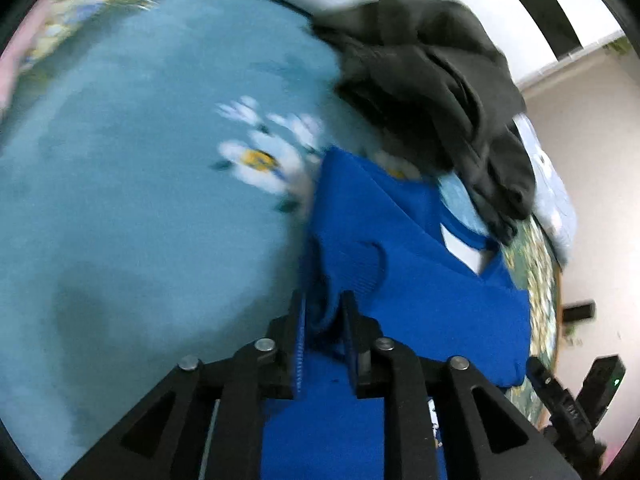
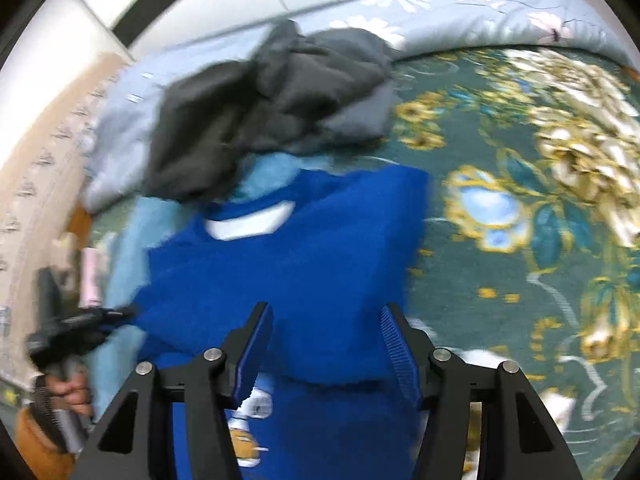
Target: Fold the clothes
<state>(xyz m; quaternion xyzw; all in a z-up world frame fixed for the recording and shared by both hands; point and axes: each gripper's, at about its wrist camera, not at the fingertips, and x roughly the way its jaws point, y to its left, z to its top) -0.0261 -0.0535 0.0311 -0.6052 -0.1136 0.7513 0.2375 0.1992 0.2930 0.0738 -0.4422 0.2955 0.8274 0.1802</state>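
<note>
Folding a blue sweater [image 2: 304, 264] on the bed, mid-fold by the look of it; sweater lying on the flowered bedspread [image 2: 520, 208], neckline with a white label facing away from both cameras, part of it resting over a light blue garment [image 1: 140, 184] with a daisy print.

Left tongs [image 1: 324, 320] pinched shut on a bunched fold of the blue sweater, cloth visibly caught between the pads; probably a sleeve or side edge, cannot tell which through the blur.

Right tongs [image 2: 326, 340] spread wide, nothing between the pads; hovering just above the lower part of the sweater, contact with the cloth not discernible.

Dark grey clothes [image 2: 260, 112] heaped and rumpled just behind the sweater's collar, partly on a pale quilt [image 2: 480, 12]; clearly not folded.

Progress, as a judgement: early; one garment in hand with perhaps one edge turned in, no finished folded stack visible anywhere; left to do: finishing the sweater, then the grey heap and likely the light blue garment underneath.

Both views motion-blurred; fine detail unreliable.
</note>
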